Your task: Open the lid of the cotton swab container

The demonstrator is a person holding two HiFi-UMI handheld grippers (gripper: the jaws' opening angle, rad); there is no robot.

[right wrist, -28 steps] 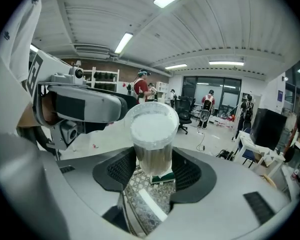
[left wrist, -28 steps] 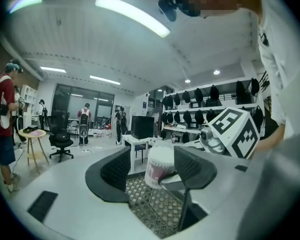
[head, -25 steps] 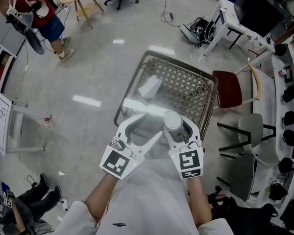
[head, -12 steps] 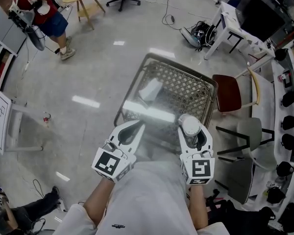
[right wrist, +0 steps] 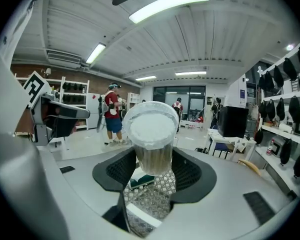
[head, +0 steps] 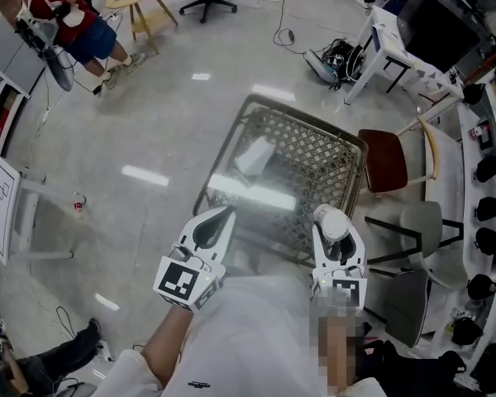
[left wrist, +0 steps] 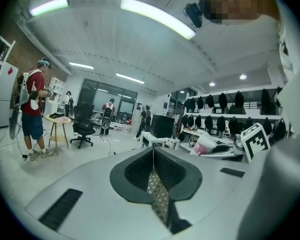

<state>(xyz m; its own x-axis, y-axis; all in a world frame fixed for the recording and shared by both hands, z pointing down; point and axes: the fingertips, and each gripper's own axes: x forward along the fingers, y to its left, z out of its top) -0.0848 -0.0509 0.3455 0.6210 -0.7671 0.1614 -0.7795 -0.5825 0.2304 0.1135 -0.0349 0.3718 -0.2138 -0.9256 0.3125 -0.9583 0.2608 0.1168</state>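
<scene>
The cotton swab container is a clear round tub packed with white swab tips. My right gripper is shut on it, held upright above the wire basket's near right corner. In the right gripper view the tub stands between the two dark pads, gripper clamped on its lower body. I cannot tell whether a clear lid sits on top. My left gripper is shut with nothing in it, well to the left of the tub. In the left gripper view its jaws meet with nothing between them.
A wire mesh basket lies below both grippers with a white box inside. A red-seated chair and grey chairs stand to the right, a white table behind. A person in red stands far left.
The left gripper's jaws, open beside the tub a second ago, have closed empty and drawn away left. The right gripper has carried the tub to the right.
</scene>
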